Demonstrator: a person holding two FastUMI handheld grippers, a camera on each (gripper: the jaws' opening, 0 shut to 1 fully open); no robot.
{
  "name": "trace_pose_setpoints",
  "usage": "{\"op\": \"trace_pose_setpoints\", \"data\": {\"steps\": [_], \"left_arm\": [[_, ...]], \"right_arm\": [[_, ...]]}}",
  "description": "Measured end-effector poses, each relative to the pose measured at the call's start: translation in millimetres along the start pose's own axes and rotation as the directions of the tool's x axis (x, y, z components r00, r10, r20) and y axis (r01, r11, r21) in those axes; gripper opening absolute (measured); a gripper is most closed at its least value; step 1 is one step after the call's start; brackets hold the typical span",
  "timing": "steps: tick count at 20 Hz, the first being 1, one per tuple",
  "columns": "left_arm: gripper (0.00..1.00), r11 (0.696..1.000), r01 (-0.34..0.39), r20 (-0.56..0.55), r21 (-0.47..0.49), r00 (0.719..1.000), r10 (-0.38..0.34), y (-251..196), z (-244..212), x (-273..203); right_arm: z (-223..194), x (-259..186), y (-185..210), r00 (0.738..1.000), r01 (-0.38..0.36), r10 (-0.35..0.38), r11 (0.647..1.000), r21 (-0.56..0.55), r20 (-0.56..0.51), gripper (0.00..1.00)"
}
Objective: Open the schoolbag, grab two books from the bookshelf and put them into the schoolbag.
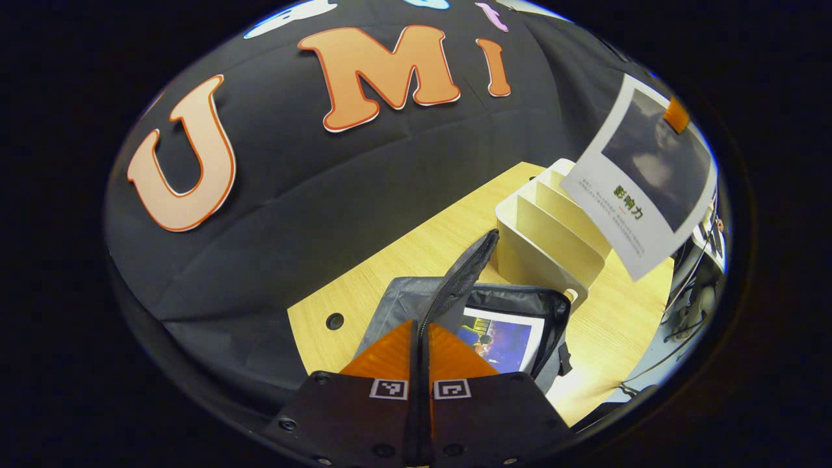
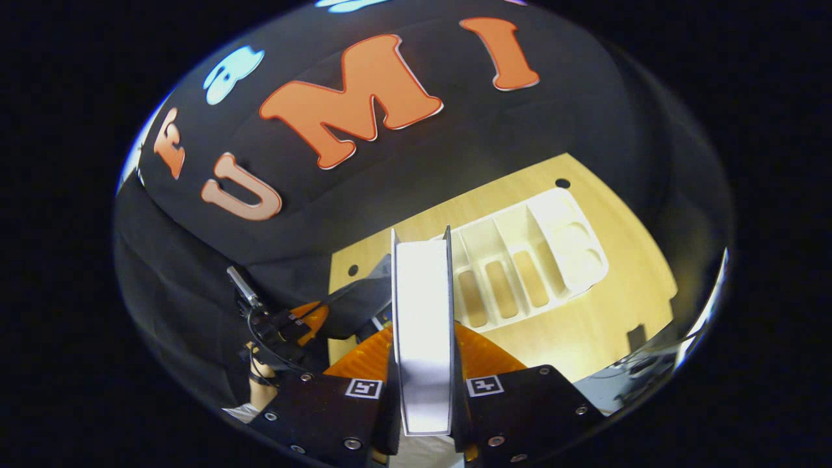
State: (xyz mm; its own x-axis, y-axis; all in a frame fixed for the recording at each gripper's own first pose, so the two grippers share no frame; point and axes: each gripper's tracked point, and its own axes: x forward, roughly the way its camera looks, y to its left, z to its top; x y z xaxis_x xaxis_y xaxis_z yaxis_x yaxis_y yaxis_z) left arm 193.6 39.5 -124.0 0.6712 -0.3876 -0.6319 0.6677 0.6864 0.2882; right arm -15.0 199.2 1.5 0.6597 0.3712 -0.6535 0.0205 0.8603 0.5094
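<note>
The left gripper (image 1: 421,331), in the left gripper view, is clenched on the raised flap (image 1: 463,270) of the grey fabric schoolbag (image 1: 552,312), holding the bag open on the pale wooden table (image 1: 416,253). Inside the bag lies a book with a blue and purple cover (image 1: 500,341). Just behind the bag stands the cream plastic bookshelf with slanted dividers (image 1: 539,227), and a second book with a white cover and dark picture (image 1: 643,175) hangs in the air above it, pinched at its top corner. In the right gripper view, the right gripper (image 2: 422,344) grasps that white book (image 2: 422,325) edge-on between both fingers, above the table (image 2: 585,312). The bookshelf (image 2: 585,260) lies just beyond it, and the left gripper (image 2: 305,322) shows lower left, held by a hand (image 2: 260,390).
</note>
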Motion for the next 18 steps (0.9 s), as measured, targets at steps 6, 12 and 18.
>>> {"op": "trace_pose_setpoints", "data": {"steps": [6, 12, 18], "left_arm": [[0.01, 1.000, 0.001, 0.000, 0.031, 1.000, -0.001, 0.1, 6.0, -3.4], [0.01, 1.000, -0.002, 0.004, 0.031, 1.000, 0.002, -4.8, 11.3, -6.5], [0.01, 0.999, -0.013, 0.009, 0.052, 1.000, 0.013, -8.4, 16.1, -13.3]], "right_arm": [[-87.2, 68.6, -22.6, 0.975, -0.220, 0.213, 0.892, 0.395, 0.063, 0.32], [-126.0, 148.9, -10.4, 0.934, -0.352, 0.316, 0.733, 0.582, 0.167, 0.32], [-132.3, 221.9, 3.4, 0.948, -0.317, 0.272, 0.737, 0.597, 0.167, 0.32]]}}
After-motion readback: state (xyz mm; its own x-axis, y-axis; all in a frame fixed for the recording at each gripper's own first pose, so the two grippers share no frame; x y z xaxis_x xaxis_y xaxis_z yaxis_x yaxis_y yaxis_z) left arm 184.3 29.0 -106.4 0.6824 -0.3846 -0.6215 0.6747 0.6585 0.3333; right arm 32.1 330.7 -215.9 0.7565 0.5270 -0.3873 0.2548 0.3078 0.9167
